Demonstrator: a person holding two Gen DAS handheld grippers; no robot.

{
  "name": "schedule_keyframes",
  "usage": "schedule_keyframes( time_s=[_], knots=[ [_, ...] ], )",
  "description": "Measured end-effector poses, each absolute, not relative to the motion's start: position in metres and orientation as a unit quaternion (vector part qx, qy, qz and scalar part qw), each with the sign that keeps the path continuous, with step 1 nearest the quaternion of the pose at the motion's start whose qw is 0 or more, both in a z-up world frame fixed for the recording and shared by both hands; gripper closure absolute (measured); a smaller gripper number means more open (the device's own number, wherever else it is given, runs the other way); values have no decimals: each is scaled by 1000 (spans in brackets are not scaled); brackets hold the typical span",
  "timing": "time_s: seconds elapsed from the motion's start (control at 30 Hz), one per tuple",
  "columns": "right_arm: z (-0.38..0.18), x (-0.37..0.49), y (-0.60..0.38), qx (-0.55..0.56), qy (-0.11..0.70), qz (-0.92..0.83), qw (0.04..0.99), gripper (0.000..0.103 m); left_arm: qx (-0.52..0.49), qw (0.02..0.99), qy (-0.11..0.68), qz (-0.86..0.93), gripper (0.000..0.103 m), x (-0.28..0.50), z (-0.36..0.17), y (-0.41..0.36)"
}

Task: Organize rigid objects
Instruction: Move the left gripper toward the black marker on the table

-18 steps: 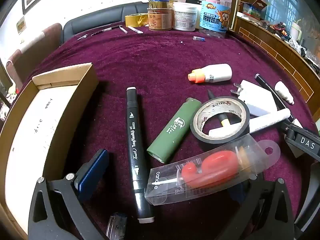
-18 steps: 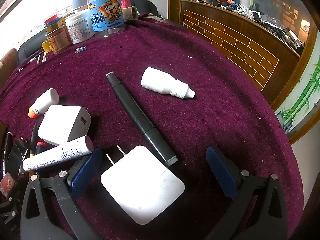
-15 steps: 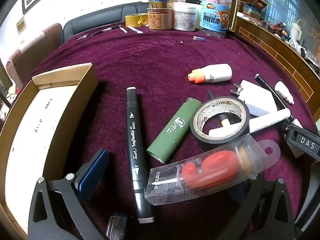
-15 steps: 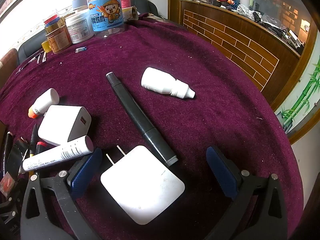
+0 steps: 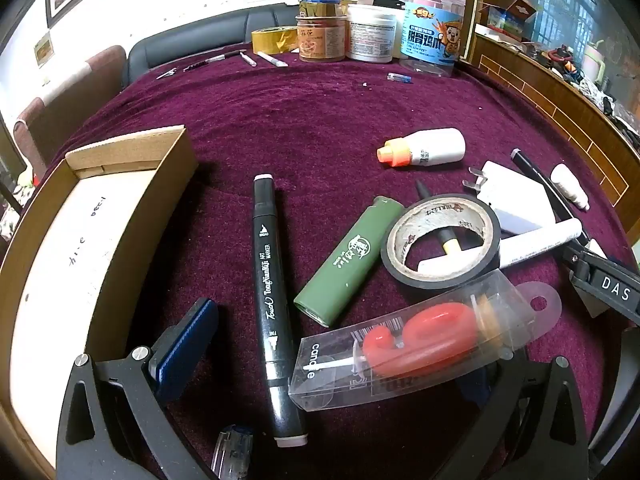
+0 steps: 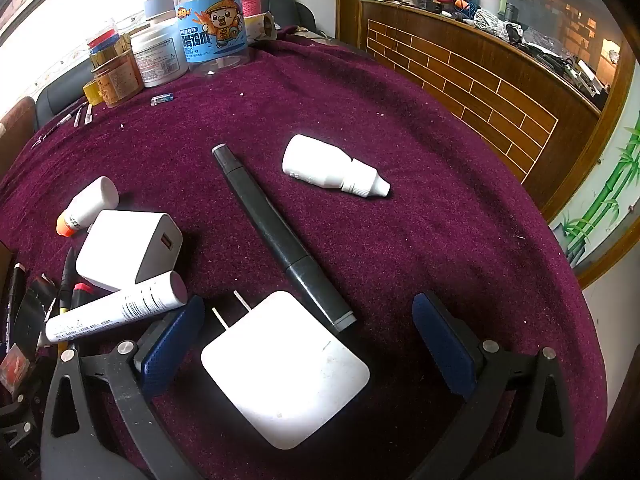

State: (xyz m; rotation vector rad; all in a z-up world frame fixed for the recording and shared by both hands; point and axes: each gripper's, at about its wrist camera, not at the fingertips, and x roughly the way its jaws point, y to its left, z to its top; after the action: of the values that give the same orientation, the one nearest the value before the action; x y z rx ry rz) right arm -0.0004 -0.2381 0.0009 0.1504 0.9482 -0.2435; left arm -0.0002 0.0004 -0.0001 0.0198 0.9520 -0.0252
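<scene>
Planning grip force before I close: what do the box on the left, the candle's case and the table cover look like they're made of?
Box: brown corrugated cardboard, matte; fluting shows along its cut rim.
Candle case: thin clear plastic, glossy; the red candle shows through and light glints on it.
Table cover: purple fabric, apparently velvet-like; napped, with lint specks.

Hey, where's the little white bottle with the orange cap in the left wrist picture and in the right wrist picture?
Left wrist view: the white bottle with the orange cap lies on its side right of centre, cap pointing left, beyond the black tape roll.
Right wrist view: the same bottle lies at the far left, cap pointing down-left, just behind the white charger cube.
Shared landmark: the blue-labelled cartoon jar at the table's far edge.
</scene>
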Motion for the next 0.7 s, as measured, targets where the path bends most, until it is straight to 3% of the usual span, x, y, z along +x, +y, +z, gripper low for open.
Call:
schedule_keyframes(
  time_s=[0.7],
  knots=[
    [1,-3,-239,74,454,-105,882,0,2,877,481,1,1,-8,1,-6]
  ],
)
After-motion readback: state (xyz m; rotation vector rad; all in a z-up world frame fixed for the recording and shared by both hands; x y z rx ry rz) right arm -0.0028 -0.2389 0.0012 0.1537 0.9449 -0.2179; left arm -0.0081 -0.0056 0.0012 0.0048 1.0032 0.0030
